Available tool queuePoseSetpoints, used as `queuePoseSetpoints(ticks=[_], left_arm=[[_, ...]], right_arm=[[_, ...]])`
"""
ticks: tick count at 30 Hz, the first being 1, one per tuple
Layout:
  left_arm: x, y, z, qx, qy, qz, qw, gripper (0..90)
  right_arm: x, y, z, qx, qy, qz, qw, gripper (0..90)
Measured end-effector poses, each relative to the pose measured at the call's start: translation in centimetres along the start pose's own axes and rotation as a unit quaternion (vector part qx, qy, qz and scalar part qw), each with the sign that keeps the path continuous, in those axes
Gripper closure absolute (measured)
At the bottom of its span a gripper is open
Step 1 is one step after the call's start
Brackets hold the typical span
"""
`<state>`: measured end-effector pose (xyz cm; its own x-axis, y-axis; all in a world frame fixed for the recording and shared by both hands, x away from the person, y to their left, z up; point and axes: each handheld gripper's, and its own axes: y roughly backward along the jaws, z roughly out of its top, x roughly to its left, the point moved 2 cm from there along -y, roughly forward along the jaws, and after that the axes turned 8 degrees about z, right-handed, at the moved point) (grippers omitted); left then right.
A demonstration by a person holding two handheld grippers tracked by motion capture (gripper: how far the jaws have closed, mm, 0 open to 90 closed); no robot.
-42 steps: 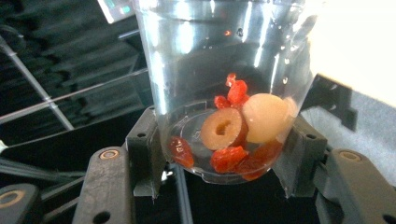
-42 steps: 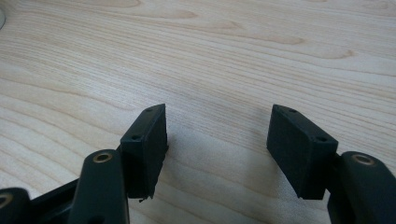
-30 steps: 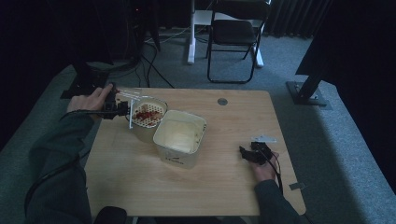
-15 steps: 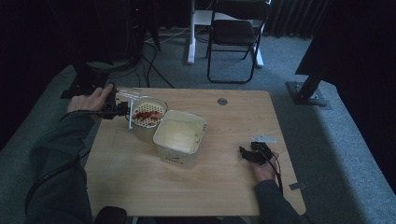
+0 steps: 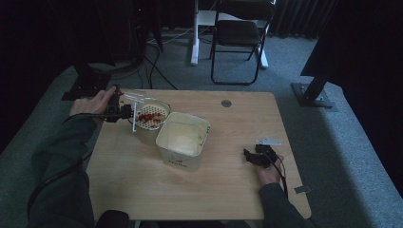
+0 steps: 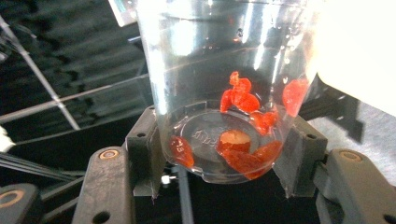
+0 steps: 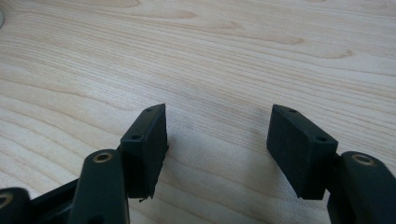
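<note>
Clear plastic cup tipped over the strainer, held by the left gripper

The left gripper [image 6: 224, 186] has its two black jaws closed on the base of one clear, thin plastic cup [image 6: 224, 88], which lies tilted at the table's left edge with its mouth over the round white perforated strainer bowl [image 5: 151, 114]. About seven red, wet-looking fruit pieces [image 6: 243, 154] cling inside the cup near its bottom; more red pieces lie in the strainer. I judge the cup light, soft-walled and slippery, so it should be taken low at the stiff base, where the jaws are, and not squeezed hard. Just beside the strainer stands one cream square tub [image 5: 183, 140] on the light wooden table [image 5: 228, 194]. The right gripper [image 7: 217, 149] rests near the table's right edge, its jaws partly open with nothing between them.
</note>
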<state>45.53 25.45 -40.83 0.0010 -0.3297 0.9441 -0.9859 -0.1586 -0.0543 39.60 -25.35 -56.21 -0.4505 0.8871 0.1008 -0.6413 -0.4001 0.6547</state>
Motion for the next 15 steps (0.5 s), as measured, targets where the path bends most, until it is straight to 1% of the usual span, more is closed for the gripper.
queuePoseSetpoints(ticks=[1,2,3,4,5,6,7,8,9,10,11,12,13,15], left_arm=[[0.0,0.0,0.1,0.001,0.002,-0.005,1.0,43.0],[-0.1,0.2,0.2,-0.004,-0.006,0.0,1.0,43.0],[0.1,0.2,0.3,-0.006,0.007,-0.002,1.0,43.0],[0.2,0.2,0.3,-0.004,0.002,0.003,1.0,42.9],[0.3,0.1,0.3,-0.007,0.009,0.0,0.9999,42.9],[0.3,-0.1,0.4,-0.002,0.0,0.002,1.0,42.9],[0.5,0.0,0.5,-0.009,-0.001,0.006,0.9999,42.8],[0.7,-0.1,0.5,-0.008,0.01,0.003,0.9999,42.9],[0.7,-0.2,0.5,-0.004,0.004,0.006,1.0,42.8],[0.9,-0.2,0.6,-0.008,0.013,0.001,0.9999,42.8],[1.0,-0.3,0.6,-0.004,0.02,-0.005,0.9998,42.7],[1.0,-0.4,0.6,-0.003,0.021,-0.006,0.9997,42.7],[1.0,-0.4,0.6,-0.004,0.031,-0.012,0.9994,42.6],[1.0,-0.5,0.6,-0.002,0.039,-0.018,0.9991,42.6]], right_arm=[[0.0,0.0,0.0,0.0,0.0,0.0,1.0,37.8],[0.0,0.0,0.0,0.0,0.0,0.0,1.0,37.8],[0.0,0.0,0.0,0.0,0.0,0.0,1.0,37.8],[0.0,0.0,0.0,0.0,0.0,0.0,1.0,37.8],[0.0,0.0,0.0,0.0,0.0,0.0,1.0,37.8],[0.0,0.0,0.0,0.0,0.0,0.0,1.0,37.8],[0.0,0.0,0.0,0.0,0.0,0.0,1.0,37.8],[0.0,0.0,0.0,0.0,0.0,0.0,1.0,37.8],[0.0,0.0,0.0,0.0,0.0,0.0,1.0,37.8],[0.0,0.0,0.0,0.0,0.0,0.0,1.0,37.8],[0.0,0.0,0.0,0.0,0.0,0.0,1.0,37.8],[0.0,0.0,0.0,0.0,0.0,0.0,1.0,37.8],[0.0,0.0,0.0,0.0,0.0,0.0,1.0,37.8],[0.0,0.0,0.0,0.0,0.0,0.0,1.0,37.8]])
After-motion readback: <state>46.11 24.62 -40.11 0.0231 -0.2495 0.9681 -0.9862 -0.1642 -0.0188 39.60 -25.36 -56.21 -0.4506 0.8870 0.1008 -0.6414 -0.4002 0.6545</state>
